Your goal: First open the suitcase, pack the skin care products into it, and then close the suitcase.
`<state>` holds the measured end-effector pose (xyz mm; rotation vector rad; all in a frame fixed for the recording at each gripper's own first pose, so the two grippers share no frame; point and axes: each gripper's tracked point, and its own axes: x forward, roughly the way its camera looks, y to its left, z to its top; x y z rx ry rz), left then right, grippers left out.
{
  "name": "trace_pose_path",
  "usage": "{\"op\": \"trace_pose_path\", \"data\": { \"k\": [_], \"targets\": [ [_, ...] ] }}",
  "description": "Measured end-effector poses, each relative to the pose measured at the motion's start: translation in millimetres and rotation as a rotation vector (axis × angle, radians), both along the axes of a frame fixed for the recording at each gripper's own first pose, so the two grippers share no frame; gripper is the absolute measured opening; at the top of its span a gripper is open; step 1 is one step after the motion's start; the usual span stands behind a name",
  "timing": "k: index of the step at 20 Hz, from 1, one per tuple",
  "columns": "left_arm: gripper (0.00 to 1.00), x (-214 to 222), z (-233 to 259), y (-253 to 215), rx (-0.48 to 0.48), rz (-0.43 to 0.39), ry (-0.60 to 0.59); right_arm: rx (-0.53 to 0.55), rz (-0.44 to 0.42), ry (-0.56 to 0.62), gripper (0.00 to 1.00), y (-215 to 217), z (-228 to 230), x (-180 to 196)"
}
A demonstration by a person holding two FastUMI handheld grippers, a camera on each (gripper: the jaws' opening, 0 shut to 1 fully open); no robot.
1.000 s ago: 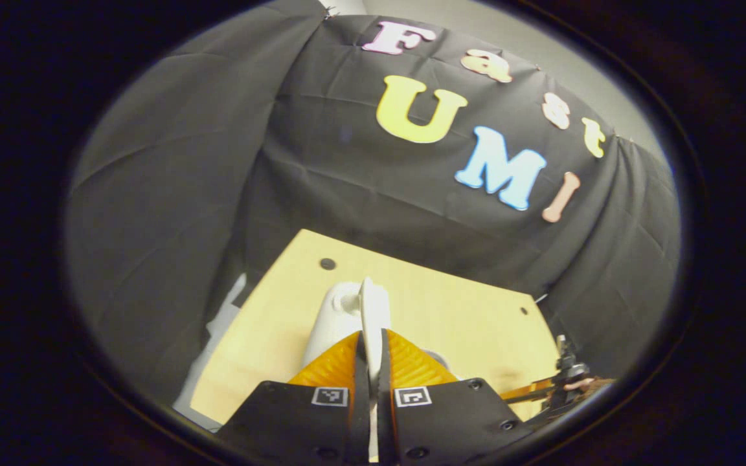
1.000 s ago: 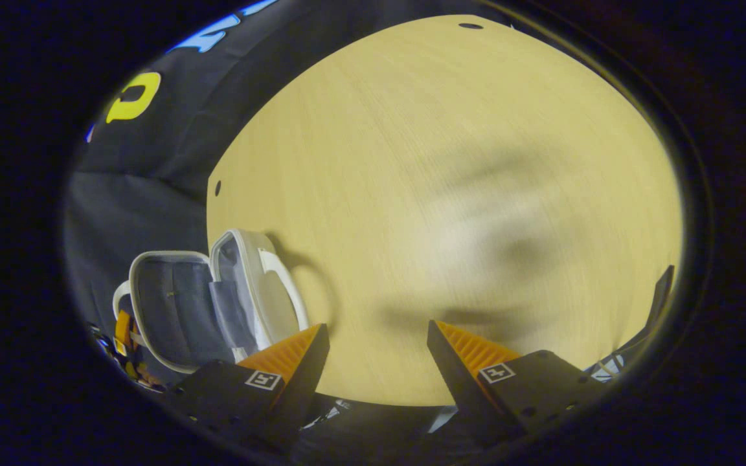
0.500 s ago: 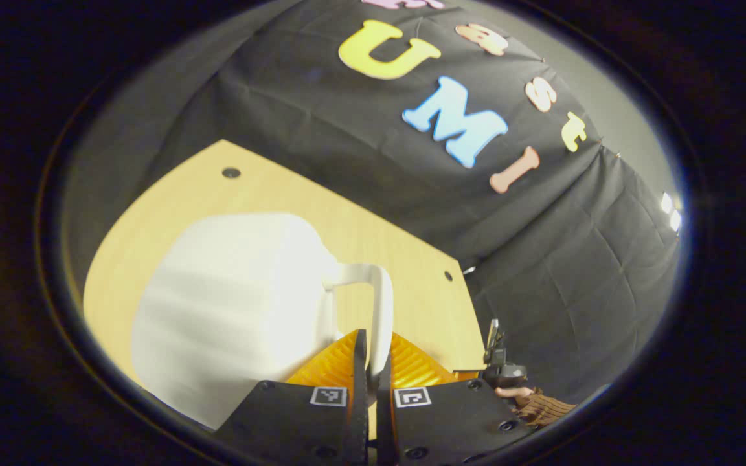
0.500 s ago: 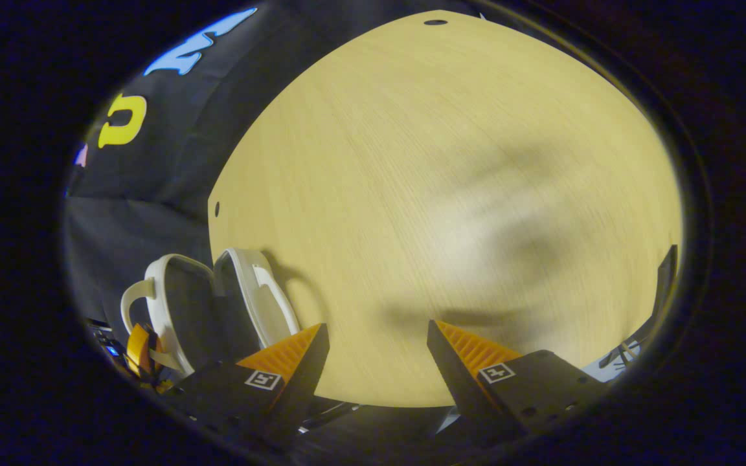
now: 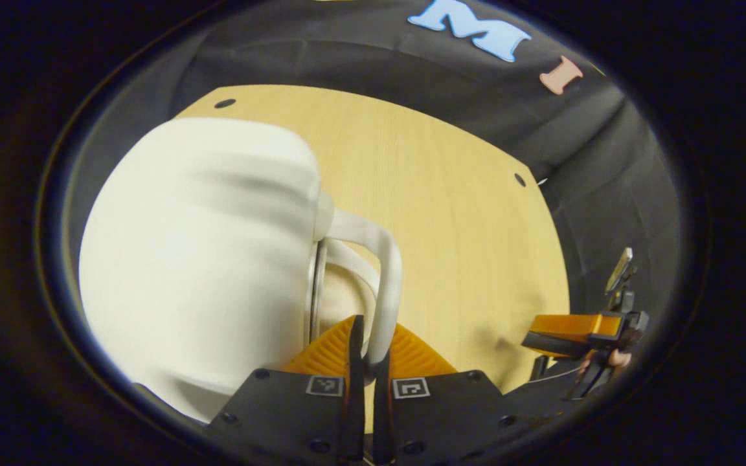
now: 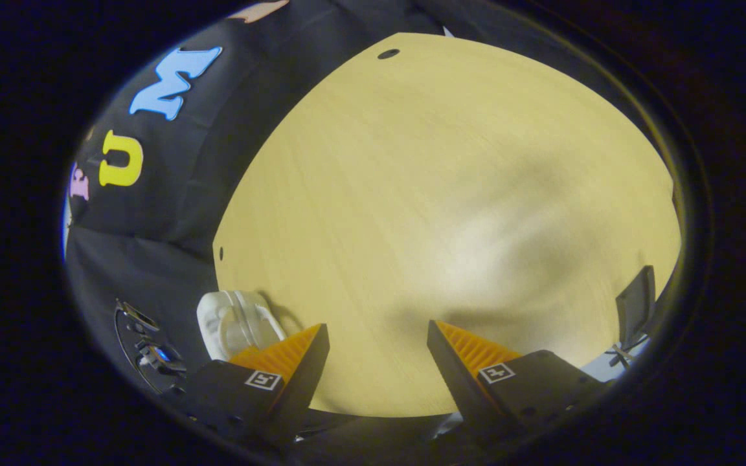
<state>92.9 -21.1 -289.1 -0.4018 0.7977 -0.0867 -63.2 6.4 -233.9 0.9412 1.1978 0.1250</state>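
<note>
Fingers (image 5: 383, 353) of left gripper (image 5: 366, 349) pinched on handle (image 5: 386, 285) of white suitcase (image 5: 198, 259), its two shells together, blurred, on wooden table (image 5: 451, 213). Right gripper (image 5: 580, 333) seen farther off at table's right edge. Fingers (image 6: 470, 349) of right gripper (image 6: 378, 353) spread wide above bare tabletop (image 6: 451, 194), gripping nothing. Suitcase (image 6: 234, 323) visible at lower left of right gripper view, near table's edge.

Black gripper (image 5: 365, 362) bodies with square markers, screws, ridged fingers (image 6: 289, 353).
</note>
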Motion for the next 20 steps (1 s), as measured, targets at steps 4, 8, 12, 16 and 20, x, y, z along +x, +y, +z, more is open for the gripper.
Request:
{"op": "trace_pose_path", "data": {
  "k": [4,8,12,16,20],
  "targets": [
    [0.50,-23,-1,-16,-0.030,0.102,-0.021,-0.069,-0.066,-0.095,0.94,-78,-4,29],
    [0.76,-51,49,-26,-0.085,0.306,-0.113,-0.159,-0.151,-0.246,0.94,-163,13,57],
    [0.76,-92,112,-45,-0.034,0.402,-0.286,-0.299,-0.273,-0.512,0.94,-268,39,89],
    [0.76,-107,171,-68,0.144,0.439,-0.474,-0.564,-0.390,-0.879,0.94,-366,85,116],
    [0.76,-108,231,-103,0.418,0.454,-0.589,-0.729,-0.292,-1.084,0.93,-383,90,139]
  ]
}}
